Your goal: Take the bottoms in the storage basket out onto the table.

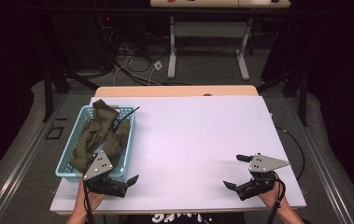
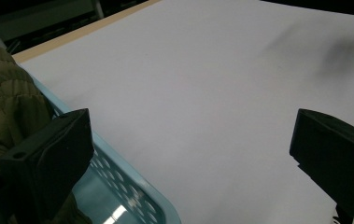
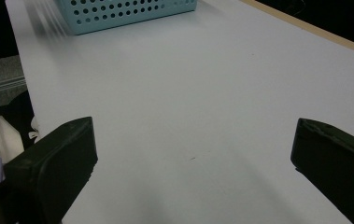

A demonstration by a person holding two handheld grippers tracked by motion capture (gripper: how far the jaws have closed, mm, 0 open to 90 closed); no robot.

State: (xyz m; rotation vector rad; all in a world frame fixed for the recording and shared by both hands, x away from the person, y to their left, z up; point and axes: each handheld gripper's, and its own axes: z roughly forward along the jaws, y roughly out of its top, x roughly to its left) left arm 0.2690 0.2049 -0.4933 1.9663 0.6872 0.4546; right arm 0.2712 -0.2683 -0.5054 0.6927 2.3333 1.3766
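A light blue perforated basket [image 1: 70, 164] stands on the left of the white table top [image 1: 193, 135] and holds a crumpled olive-green cloth [image 1: 101, 133]. My left gripper [image 1: 124, 173] is open at the basket's near right corner. In the left gripper view its jaws stand wide apart [image 2: 191, 135], one over the basket rim [image 2: 135, 189] beside the cloth [image 2: 11, 98], the other over bare table. My right gripper [image 1: 235, 171] rests open near the table's front right. Between its jaws [image 3: 193, 135] there is only bare table, and the basket [image 3: 128, 11] stands far off.
The table's wooden far edge [image 1: 174, 90] shows beyond the white sheet. Behind it a white desk frame [image 1: 207, 51] stands on the floor among loose cables [image 1: 132, 63]. A cable [image 1: 296, 144] hangs off the table's right side. Hands [image 1: 83, 203] hold both grippers at the front edge.
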